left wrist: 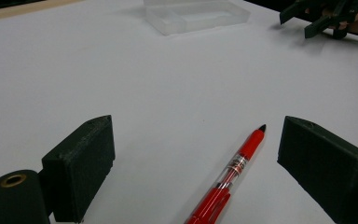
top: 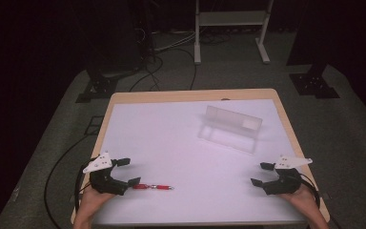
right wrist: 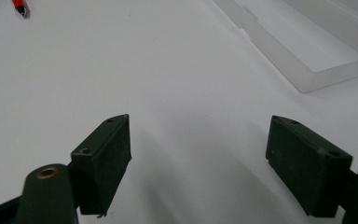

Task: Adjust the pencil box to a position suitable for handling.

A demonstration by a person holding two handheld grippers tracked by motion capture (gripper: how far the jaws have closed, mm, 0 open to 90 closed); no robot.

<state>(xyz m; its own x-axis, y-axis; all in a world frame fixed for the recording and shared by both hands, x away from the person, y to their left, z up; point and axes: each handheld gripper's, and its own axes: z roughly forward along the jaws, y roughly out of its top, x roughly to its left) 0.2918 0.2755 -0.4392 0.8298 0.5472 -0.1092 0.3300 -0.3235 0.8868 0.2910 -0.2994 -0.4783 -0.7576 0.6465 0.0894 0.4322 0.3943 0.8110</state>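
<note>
A red pen [top: 154, 187] lies flat on the white table top [top: 181, 143] near the front left, its dark tip pointing right. My left gripper [top: 128, 172] stands open beside the pen's left end; in the left gripper view the pen [left wrist: 233, 175] lies between the wide jaws, nearer the right one, untouched. At the front right my right gripper [top: 261, 174] is open with nothing between its jaws [right wrist: 198, 163]. A clear plastic box [top: 231, 128] with its lid raised sits at the back right of the table.
The table's wooden edge [top: 190, 95] frames the white top. Beyond the table are cables [top: 162, 67] on a grey floor, a white frame [top: 231, 28] and dark stands. The clear box [right wrist: 307, 46] lies ahead of my right gripper, to its right.
</note>
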